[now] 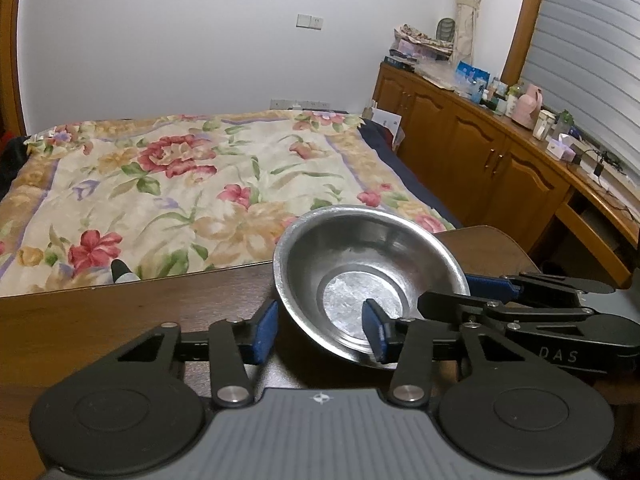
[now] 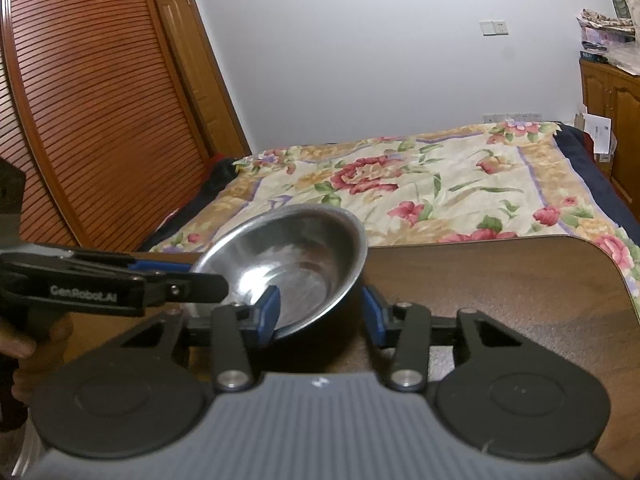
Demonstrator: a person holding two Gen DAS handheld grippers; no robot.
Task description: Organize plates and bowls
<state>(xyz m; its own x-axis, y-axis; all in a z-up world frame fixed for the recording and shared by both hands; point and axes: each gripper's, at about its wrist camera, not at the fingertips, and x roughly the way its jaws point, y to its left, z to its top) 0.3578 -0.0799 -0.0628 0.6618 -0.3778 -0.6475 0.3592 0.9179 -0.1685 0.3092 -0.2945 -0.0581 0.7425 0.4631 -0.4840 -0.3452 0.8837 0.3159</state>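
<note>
Dim, warm indoor light, fisheye views

Soft overhead light glares off the steel bowl [image 1: 360,280]; wall edges and the wooden door [image 2: 100,112] bow near the frame borders; corners vignette black; detail stays slightly soft and noisy.

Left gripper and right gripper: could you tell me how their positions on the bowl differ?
The left gripper straddles the left wall of the bowl, with its right finger inside. The right gripper straddles the right wall, with its left finger inside. Both have blue pads and one finger outside.
</note>
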